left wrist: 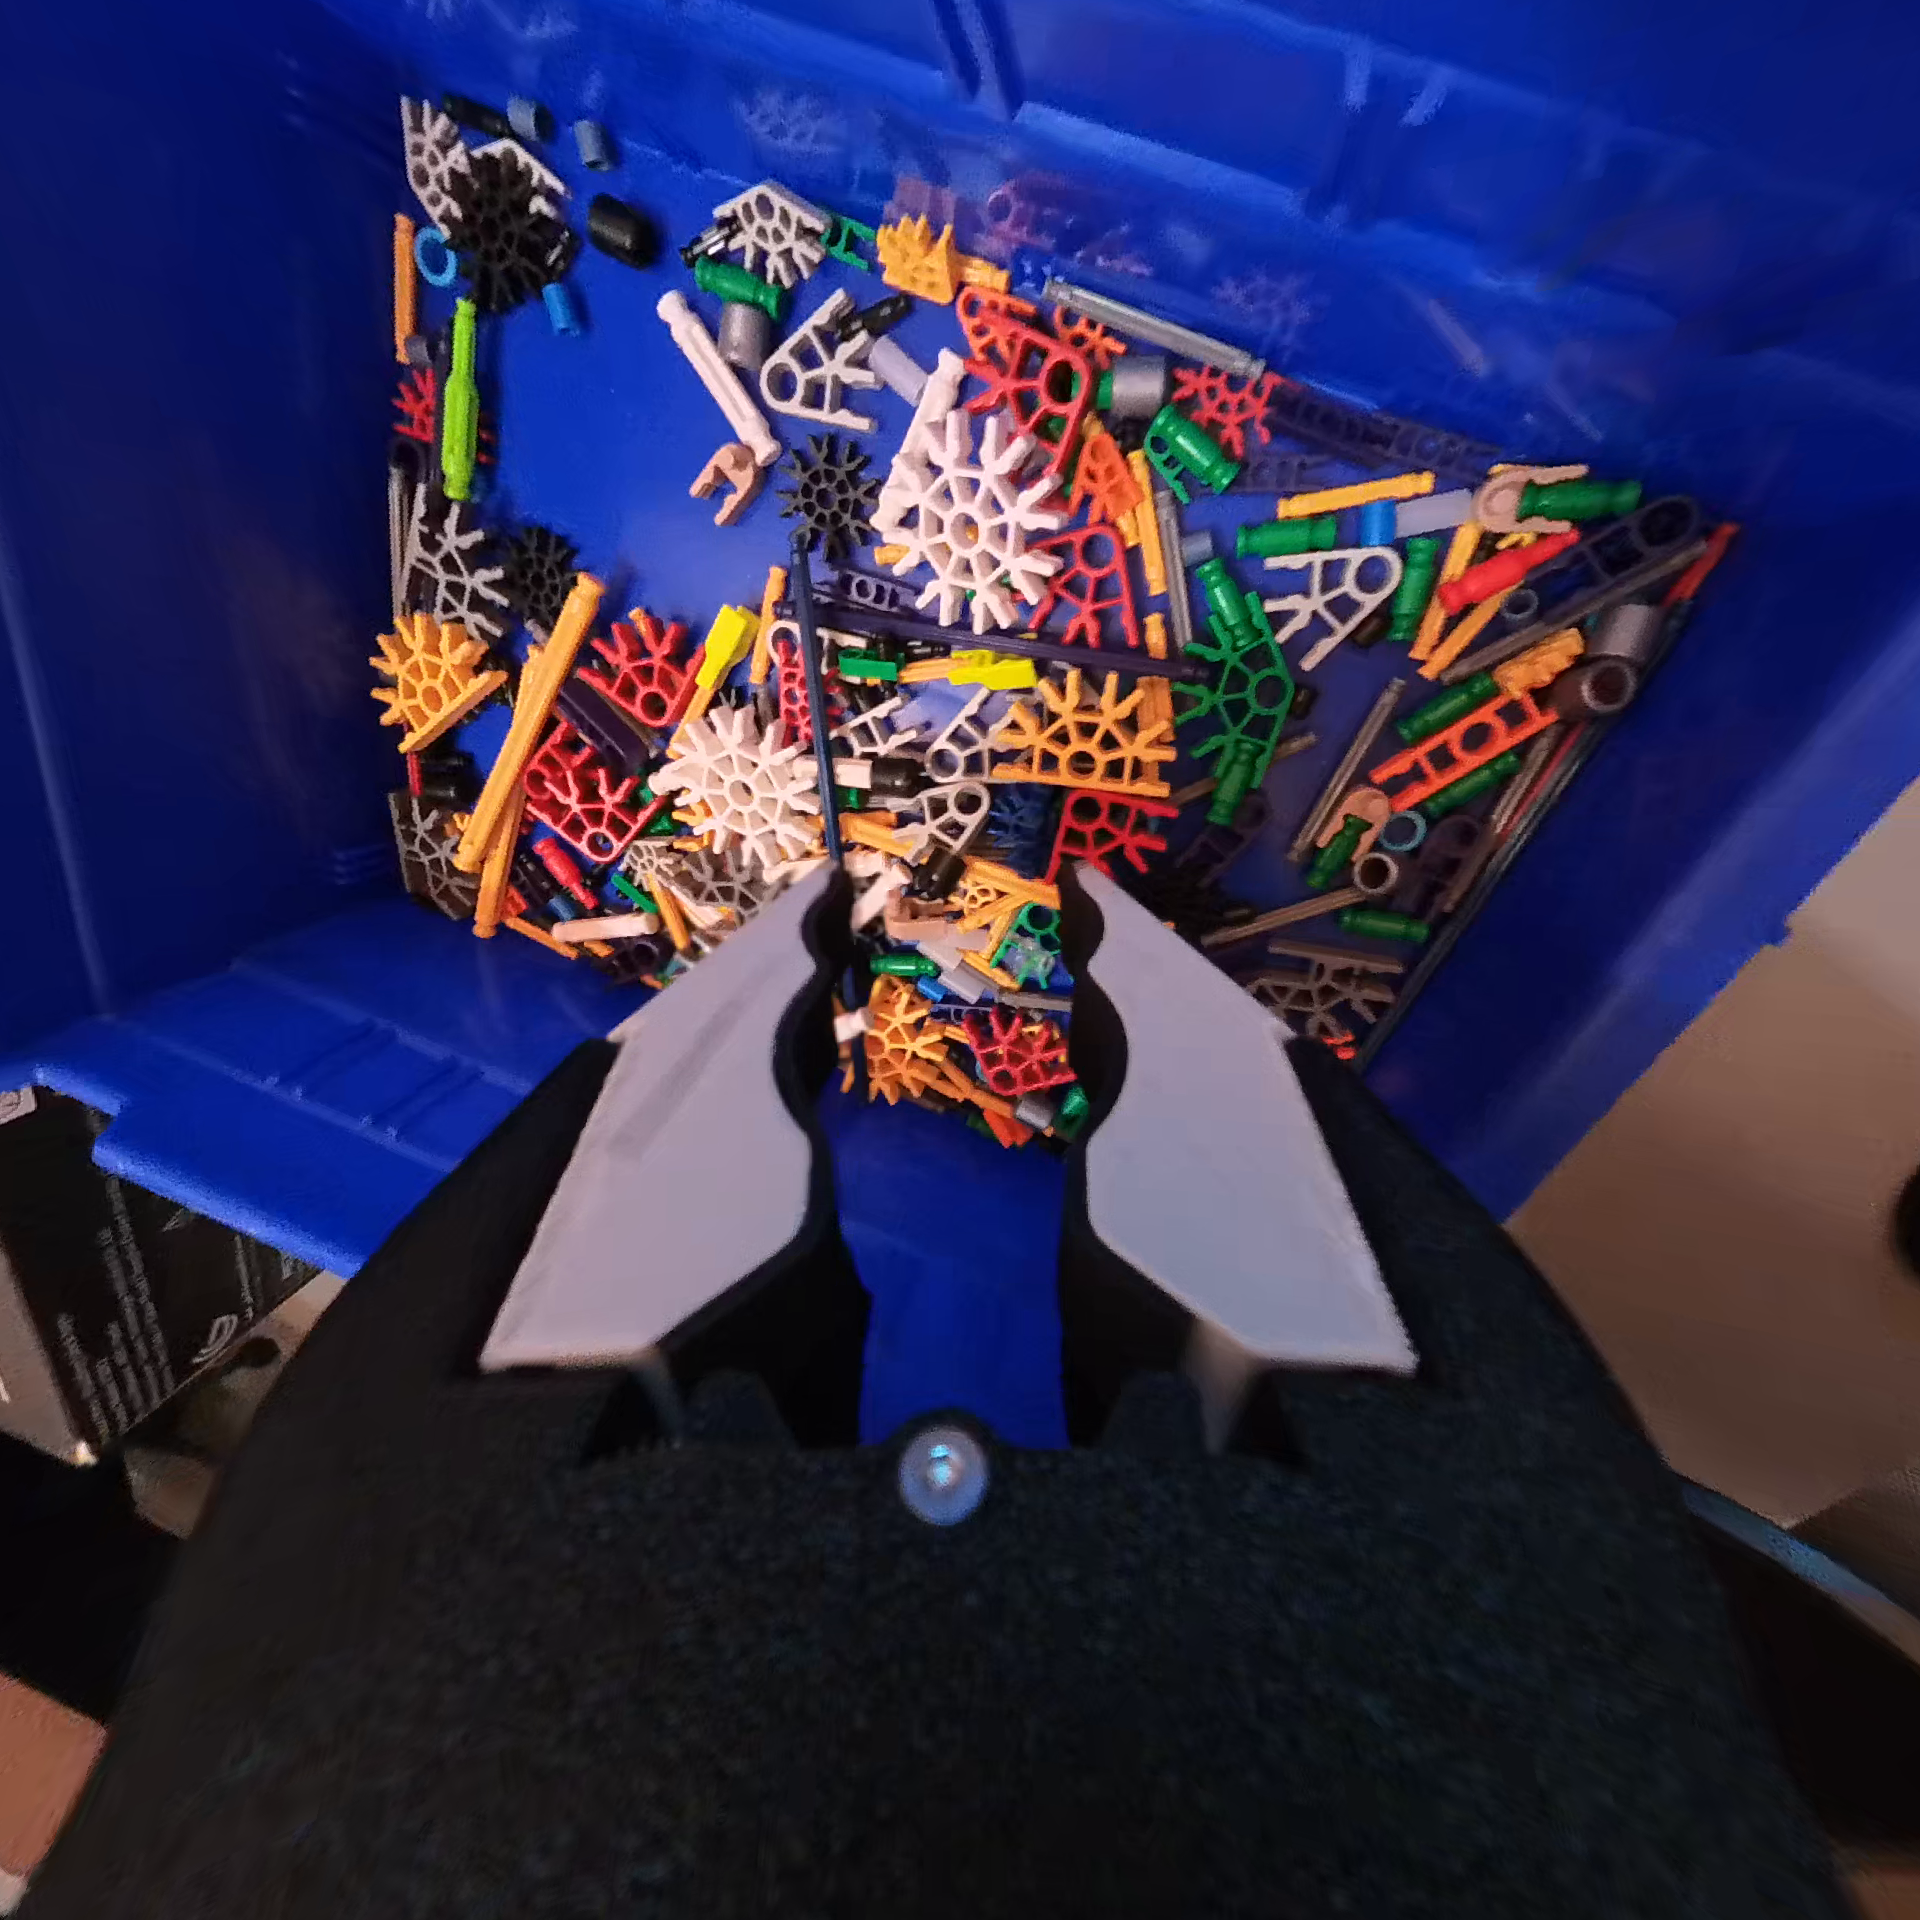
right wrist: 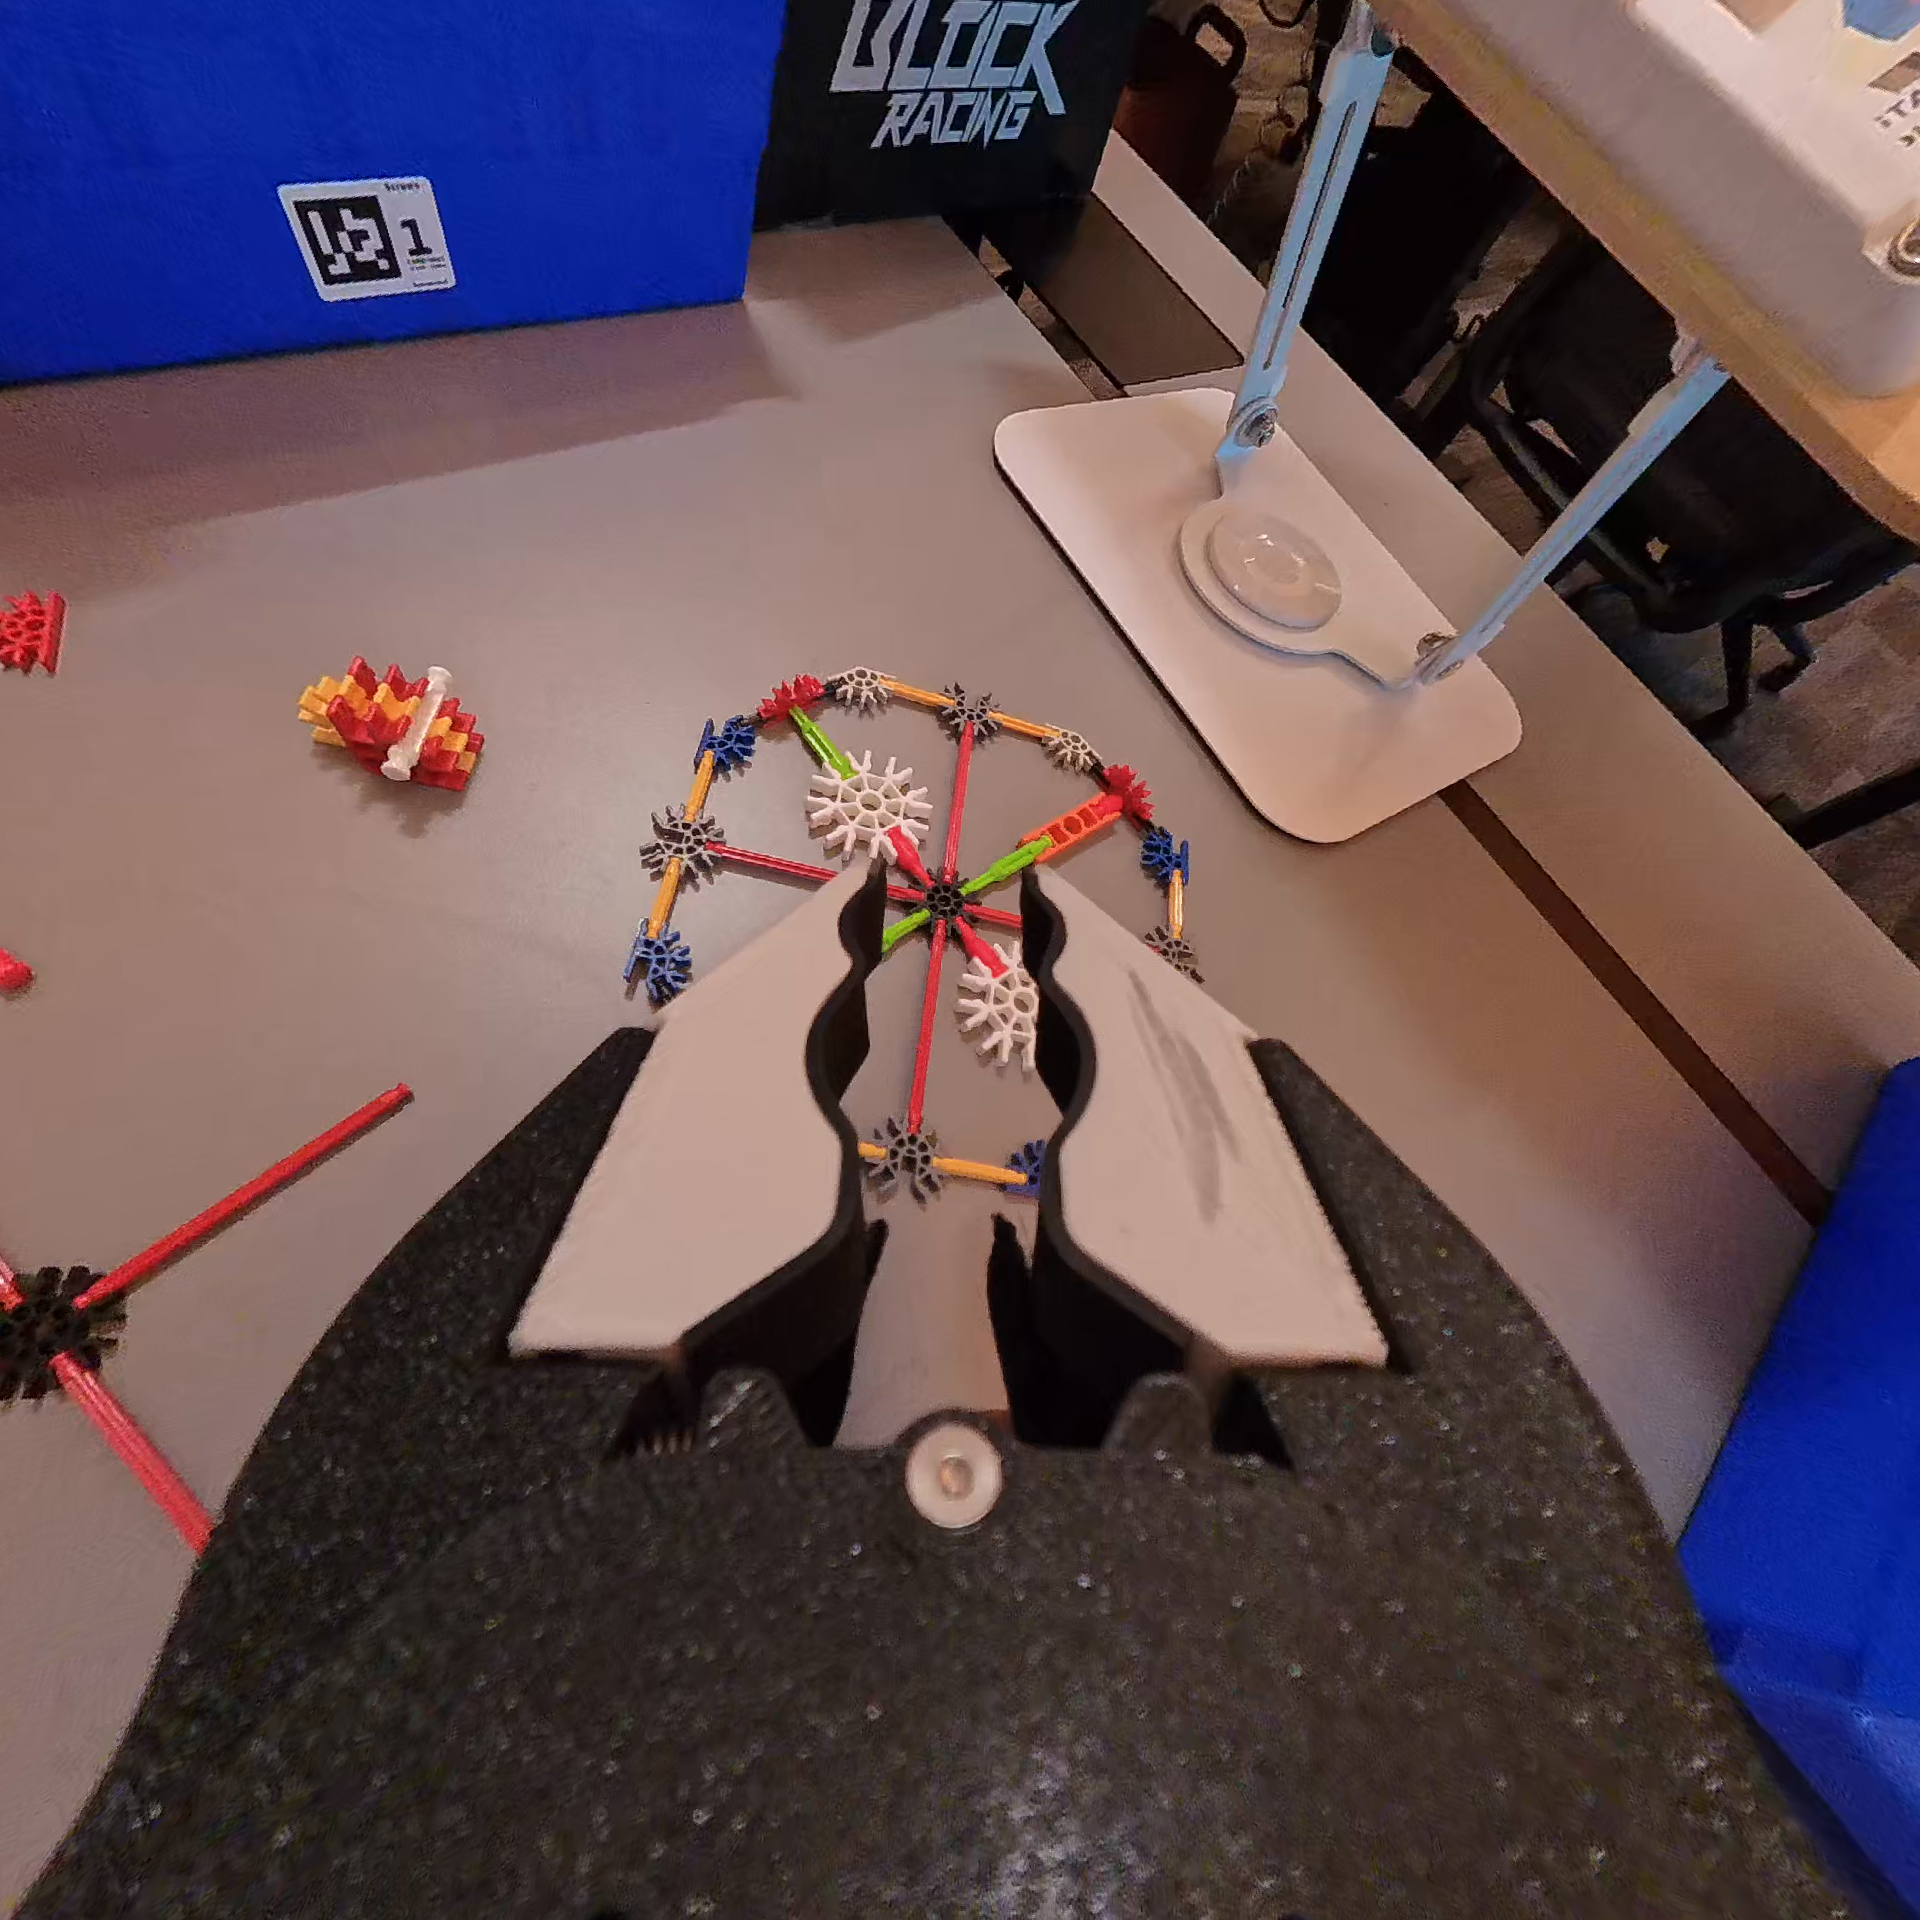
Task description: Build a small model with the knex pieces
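My left gripper (left wrist: 951, 894) is open and empty, held over a blue plastic bin (left wrist: 260, 582). The bin holds a heap of coloured rod-and-connector toy pieces (left wrist: 935, 644); a white snowflake connector (left wrist: 743, 790) lies just beyond the fingertips. My right gripper (right wrist: 951, 881) is open and empty above a flat wheel built of rods and connectors (right wrist: 862, 810) on the grey table (right wrist: 468, 499). Its jaws stand either side of the wheel's black hub (right wrist: 942, 900); I cannot tell whether they touch it. A white snowflake connector (right wrist: 1000, 1003) shows between the fingers.
A red and yellow stack of connectors with a white rod (right wrist: 400, 727) lies left of the wheel. A black hub with red rods (right wrist: 62, 1320) lies at the left edge. A white lamp base (right wrist: 1247, 603) stands right of the wheel. A blue bin wall (right wrist: 468, 125) rises behind. The gap from one gripper's tips to the other's is roughly 40 cm. Measured from the fingertips, the wheel's black hub (right wrist: 942, 900) is 8 cm or so from the right gripper and 35 cm from the left.
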`<state>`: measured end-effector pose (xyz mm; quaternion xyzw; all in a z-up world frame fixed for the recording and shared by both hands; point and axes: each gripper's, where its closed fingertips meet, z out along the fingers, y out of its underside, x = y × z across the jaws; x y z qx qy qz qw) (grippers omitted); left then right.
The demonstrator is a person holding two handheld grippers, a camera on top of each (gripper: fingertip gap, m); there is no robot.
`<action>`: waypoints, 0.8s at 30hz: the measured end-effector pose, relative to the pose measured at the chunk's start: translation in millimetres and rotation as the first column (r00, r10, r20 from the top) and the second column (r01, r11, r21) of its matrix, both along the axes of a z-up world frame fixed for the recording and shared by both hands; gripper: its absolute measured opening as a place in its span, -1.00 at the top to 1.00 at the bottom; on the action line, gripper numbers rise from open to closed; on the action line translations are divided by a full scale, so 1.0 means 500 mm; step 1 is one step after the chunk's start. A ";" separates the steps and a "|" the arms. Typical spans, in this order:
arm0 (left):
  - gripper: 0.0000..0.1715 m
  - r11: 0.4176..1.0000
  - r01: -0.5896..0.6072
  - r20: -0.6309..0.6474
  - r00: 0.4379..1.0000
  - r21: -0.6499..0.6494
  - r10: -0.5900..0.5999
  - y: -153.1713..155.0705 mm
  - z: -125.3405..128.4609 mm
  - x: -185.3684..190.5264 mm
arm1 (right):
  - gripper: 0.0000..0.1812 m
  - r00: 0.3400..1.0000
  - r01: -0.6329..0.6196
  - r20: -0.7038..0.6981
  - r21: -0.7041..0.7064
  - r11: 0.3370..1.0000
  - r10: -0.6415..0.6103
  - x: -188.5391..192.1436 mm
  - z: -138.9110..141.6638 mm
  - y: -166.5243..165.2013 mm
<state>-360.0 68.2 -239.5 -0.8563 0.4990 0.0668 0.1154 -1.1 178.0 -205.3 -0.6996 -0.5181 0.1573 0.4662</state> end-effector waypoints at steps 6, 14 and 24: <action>0.56 0.997 -0.060 0.007 0.998 -0.057 0.060 0.001 -0.021 -0.013 | 0.73 1.000 -0.017 -0.025 -0.014 1.000 0.017 -0.007 -0.002 -0.008; 0.70 0.987 -0.072 -0.041 0.997 -0.143 0.067 -0.012 -0.068 -0.013 | 0.73 0.999 -0.045 -0.017 -0.035 0.998 0.045 -0.018 -0.021 -0.019; 0.87 0.995 -0.082 -0.028 0.996 -0.061 0.080 0.035 -0.014 -0.043 | 0.73 0.999 -0.030 -0.024 -0.022 0.999 0.030 -0.010 -0.014 -0.013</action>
